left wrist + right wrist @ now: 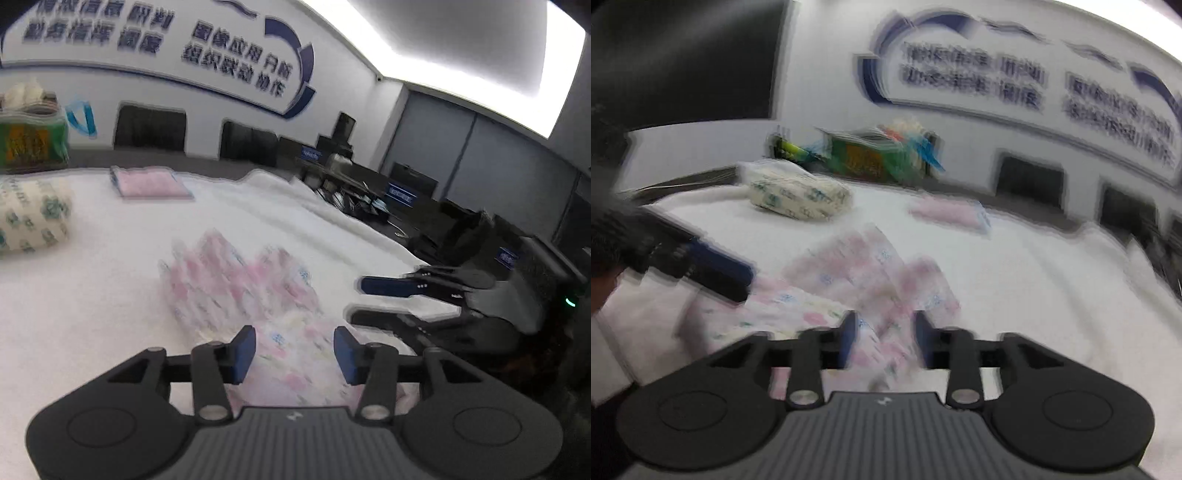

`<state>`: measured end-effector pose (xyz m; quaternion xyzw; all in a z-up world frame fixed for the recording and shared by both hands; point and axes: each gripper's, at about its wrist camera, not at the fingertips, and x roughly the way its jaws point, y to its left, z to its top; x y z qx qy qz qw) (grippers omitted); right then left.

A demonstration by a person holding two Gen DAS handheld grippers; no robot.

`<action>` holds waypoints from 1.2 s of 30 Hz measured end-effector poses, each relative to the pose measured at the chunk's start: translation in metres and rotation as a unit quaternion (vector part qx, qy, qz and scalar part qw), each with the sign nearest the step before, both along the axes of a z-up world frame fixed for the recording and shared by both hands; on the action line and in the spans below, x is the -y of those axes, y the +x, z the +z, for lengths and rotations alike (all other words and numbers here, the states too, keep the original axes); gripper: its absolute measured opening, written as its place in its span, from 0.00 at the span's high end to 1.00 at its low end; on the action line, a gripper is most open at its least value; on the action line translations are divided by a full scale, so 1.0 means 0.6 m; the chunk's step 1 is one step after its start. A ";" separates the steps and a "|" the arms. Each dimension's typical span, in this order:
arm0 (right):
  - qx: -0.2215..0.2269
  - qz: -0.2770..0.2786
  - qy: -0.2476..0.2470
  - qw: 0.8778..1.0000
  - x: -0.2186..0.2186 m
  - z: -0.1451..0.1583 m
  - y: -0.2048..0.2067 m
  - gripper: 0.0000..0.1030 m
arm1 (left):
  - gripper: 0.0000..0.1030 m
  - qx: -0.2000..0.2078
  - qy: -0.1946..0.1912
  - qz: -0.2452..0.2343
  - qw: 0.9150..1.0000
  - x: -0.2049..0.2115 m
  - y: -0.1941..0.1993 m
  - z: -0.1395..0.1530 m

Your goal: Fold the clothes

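A: Count, left to right, left wrist view?
B: One rolled bundle with green print at the far left. One folded pink cloth farther back. One crumpled pink floral garment mid-bench. All three lay on the white-covered bench.
A: Garment's axis?
B: Long axis ran from the left tool away and leftward toward the back of the bench; near end lay between that tool's pads.
A: Tools?
B: Two. Left tool stood apart, cloth under the gap, not pinched. Right tool was also apart over the garment's near edge; blur heavy, contact unclear.
A: Right tool from the left view?
B: Visible at right, fingers spread, beside the garment.
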<state>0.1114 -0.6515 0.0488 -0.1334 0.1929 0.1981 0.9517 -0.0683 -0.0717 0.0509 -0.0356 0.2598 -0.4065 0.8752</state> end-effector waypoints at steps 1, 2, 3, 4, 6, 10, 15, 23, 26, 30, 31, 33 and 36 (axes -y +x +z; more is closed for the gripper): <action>0.020 0.034 -0.018 0.999 0.015 0.007 0.002 0.43 | 0.55 0.025 0.010 0.000 1.000 -0.006 -0.007 0.007; 0.038 0.069 -0.039 0.996 0.022 0.011 -0.001 0.36 | 0.51 0.048 0.021 -0.004 0.999 -0.013 -0.014 0.013; 0.045 0.107 -0.064 0.991 0.019 0.010 -0.011 0.34 | 0.48 0.063 0.029 -0.027 0.997 -0.017 -0.021 0.015; 0.043 0.145 -0.083 0.985 0.028 0.009 -0.011 0.34 | 0.40 0.078 0.037 -0.051 0.995 -0.021 -0.029 0.018; 0.031 0.195 -0.105 0.975 0.049 0.002 0.002 0.28 | 0.31 0.105 0.053 -0.109 0.987 -0.019 -0.048 0.016; 0.003 0.240 -0.128 0.962 0.096 -0.018 0.065 0.28 | 0.30 0.150 0.104 -0.182 0.966 0.010 -0.062 -0.009; -0.048 0.242 -0.110 0.963 0.113 -0.028 0.159 0.50 | 0.30 0.170 0.200 -0.199 0.944 0.051 -0.037 -0.042; -0.100 0.253 -0.022 0.962 0.115 -0.012 0.211 0.63 | 0.18 0.202 0.224 -0.227 0.926 0.071 -0.011 -0.084; -0.076 0.250 -0.044 0.964 0.142 -0.028 0.255 0.60 | 0.20 0.178 0.198 -0.235 0.935 0.067 0.020 -0.094; -0.045 0.245 -0.073 0.966 0.179 -0.049 0.314 0.16 | 0.31 0.092 0.157 -0.226 0.957 0.052 0.073 -0.090; -0.037 0.243 -0.081 0.966 0.189 -0.054 0.329 0.15 | 0.31 0.077 0.146 -0.228 0.960 0.048 0.082 -0.089; -0.021 0.241 -0.095 0.966 0.207 -0.064 0.358 0.15 | 0.32 0.059 0.136 -0.232 0.961 0.044 0.095 -0.086; 0.003 0.236 -0.117 0.965 0.235 -0.080 0.403 0.15 | 0.32 0.036 0.128 -0.241 0.961 0.042 0.113 -0.075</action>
